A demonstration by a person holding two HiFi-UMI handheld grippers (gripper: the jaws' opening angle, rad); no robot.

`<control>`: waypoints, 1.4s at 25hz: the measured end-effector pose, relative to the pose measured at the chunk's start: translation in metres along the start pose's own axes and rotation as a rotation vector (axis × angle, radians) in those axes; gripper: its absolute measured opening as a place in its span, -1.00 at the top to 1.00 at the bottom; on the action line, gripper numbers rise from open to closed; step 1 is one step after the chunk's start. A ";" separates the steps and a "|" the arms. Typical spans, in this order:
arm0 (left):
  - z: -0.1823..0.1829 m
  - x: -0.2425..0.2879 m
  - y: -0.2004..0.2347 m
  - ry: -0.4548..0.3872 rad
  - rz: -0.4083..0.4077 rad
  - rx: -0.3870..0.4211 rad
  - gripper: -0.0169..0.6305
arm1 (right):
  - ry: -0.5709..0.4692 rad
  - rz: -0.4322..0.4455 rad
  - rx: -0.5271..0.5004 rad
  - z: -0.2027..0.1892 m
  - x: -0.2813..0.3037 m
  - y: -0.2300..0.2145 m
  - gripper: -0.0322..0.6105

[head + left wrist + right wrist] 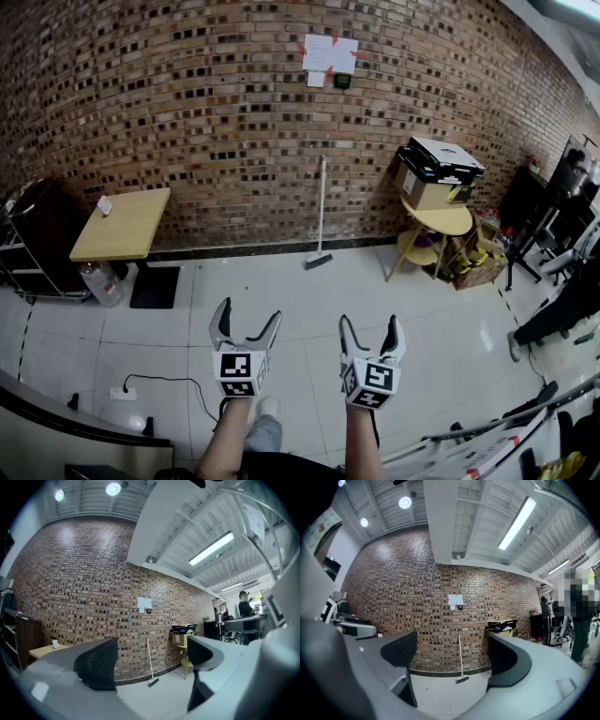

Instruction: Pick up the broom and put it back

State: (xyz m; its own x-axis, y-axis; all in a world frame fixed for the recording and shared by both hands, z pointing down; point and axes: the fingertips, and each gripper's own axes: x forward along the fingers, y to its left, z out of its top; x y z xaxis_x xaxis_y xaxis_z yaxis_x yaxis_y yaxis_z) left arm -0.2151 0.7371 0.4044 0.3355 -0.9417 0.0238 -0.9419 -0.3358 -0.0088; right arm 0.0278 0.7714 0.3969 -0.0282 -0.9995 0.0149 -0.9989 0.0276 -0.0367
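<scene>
Broom: a long white-handled broom [322, 214] with a dark head leans almost upright against the red-brown brick wall [216, 112] at the far side of the room, its head resting on the white tiled floor [309, 309] at the wall's foot.
Left tongs: the left tongs [248, 314] are held level over the near floor with the jaws spread wide and nothing between them, well apart from the broom.
Right tongs: the right tongs [370, 323] are level just beside the left pair, also spread wide and empty; in their own view the broom shows far off between the jaws.
Left of broom: a light wooden square desk [122, 225] stands by the wall.
Right of broom: a round wooden side table [441, 221] carries a cardboard box [427, 190].
Above broom: a white paper sheet [330, 53] is fixed to the wall.
Near left: a white power strip [122, 394] lies on the floor.
</scene>
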 end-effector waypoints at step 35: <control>0.034 0.541 0.125 -0.082 -0.060 0.041 -0.51 | 0.000 0.003 0.044 0.010 0.557 -0.064 -0.54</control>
State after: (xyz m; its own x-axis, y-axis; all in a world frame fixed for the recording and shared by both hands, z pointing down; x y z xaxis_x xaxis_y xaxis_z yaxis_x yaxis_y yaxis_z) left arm -0.1506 0.1855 0.3825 0.3933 -0.9177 -0.0566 -0.9191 -0.3908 -0.0511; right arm 0.0765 0.2132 0.3977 -0.0316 -0.9994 0.0150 -0.9963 0.0303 -0.0806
